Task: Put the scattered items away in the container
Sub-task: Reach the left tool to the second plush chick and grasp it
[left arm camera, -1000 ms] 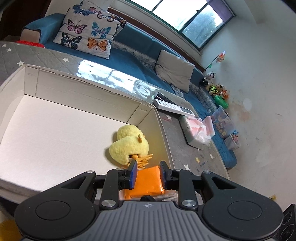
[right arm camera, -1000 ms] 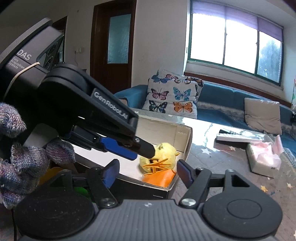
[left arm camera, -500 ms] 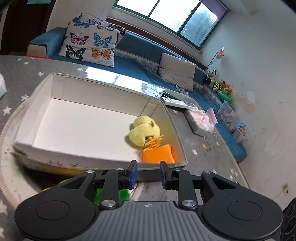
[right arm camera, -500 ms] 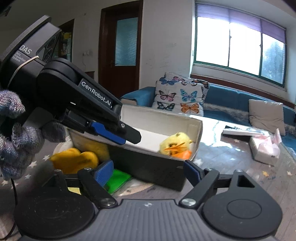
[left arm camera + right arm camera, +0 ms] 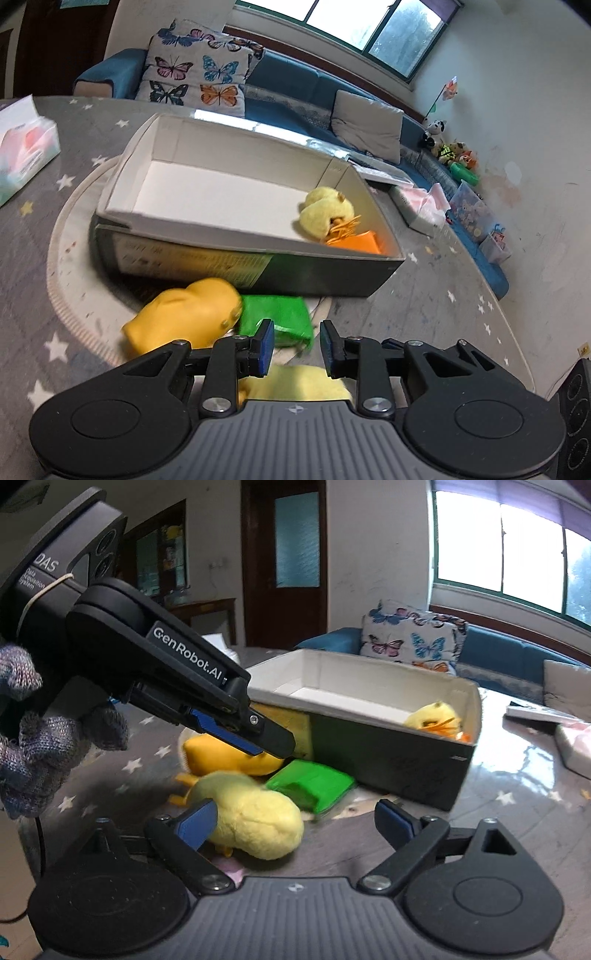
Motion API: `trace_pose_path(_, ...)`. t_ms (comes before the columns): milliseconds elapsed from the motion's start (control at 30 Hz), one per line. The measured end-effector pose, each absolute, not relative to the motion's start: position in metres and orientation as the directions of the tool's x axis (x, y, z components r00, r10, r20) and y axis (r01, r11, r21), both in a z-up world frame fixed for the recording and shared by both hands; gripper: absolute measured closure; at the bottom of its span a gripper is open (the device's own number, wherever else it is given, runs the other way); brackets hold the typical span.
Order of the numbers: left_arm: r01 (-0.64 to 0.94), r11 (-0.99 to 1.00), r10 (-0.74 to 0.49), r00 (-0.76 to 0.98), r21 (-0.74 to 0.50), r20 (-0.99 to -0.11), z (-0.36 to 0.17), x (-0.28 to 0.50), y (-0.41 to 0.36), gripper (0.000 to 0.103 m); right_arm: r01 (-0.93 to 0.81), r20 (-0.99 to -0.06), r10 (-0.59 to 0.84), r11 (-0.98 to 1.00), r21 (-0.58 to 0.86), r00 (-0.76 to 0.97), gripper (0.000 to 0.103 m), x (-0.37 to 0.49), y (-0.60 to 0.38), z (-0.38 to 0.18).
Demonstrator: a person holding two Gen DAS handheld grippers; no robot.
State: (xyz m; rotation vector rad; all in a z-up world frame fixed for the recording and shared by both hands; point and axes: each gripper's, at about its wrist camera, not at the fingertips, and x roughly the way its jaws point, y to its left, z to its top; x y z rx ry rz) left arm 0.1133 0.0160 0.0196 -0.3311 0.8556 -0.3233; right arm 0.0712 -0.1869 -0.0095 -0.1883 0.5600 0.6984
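A cardboard box (image 5: 229, 258) with a white inside holds a pale yellow plush duck (image 5: 327, 216) and an orange block (image 5: 360, 242) in its right corner. In front of the box lie an orange-yellow plush (image 5: 184, 319), a green block (image 5: 275, 319) and a pale yellow plush (image 5: 251, 814). My left gripper (image 5: 294, 345) is open and empty, above the pale plush and near the green block. My right gripper (image 5: 293, 821) is wide open and empty, with the pale plush near its left finger. The box also shows in the right wrist view (image 5: 388, 753).
A tissue box (image 5: 22, 144) sits at the table's left. A tissue pack (image 5: 421, 206) and a remote (image 5: 535, 712) lie to the right of the box. A blue sofa with a butterfly cushion (image 5: 199, 79) runs behind the table.
My left gripper let go of the orange block inside the box and pulled back out over the front wall to the items in front. My right gripper drew back and lower.
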Motion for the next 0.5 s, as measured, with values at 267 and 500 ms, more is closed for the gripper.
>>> trace_pose_path(267,0.117,0.893,-0.413,0.596,-0.435,-0.689,0.011,0.105,0.031,0.073,-0.687,-0.574,0.570,0.727,0.017,0.588,0.009,0.064,-0.173,-0.015)
trace_pose_path(500,0.092,0.883,-0.412,0.620,-0.460,-0.668,0.016,0.089,0.044,0.073,-0.730,-0.590,0.590,0.684,0.000,0.552,0.009,0.062,-0.159,-0.019)
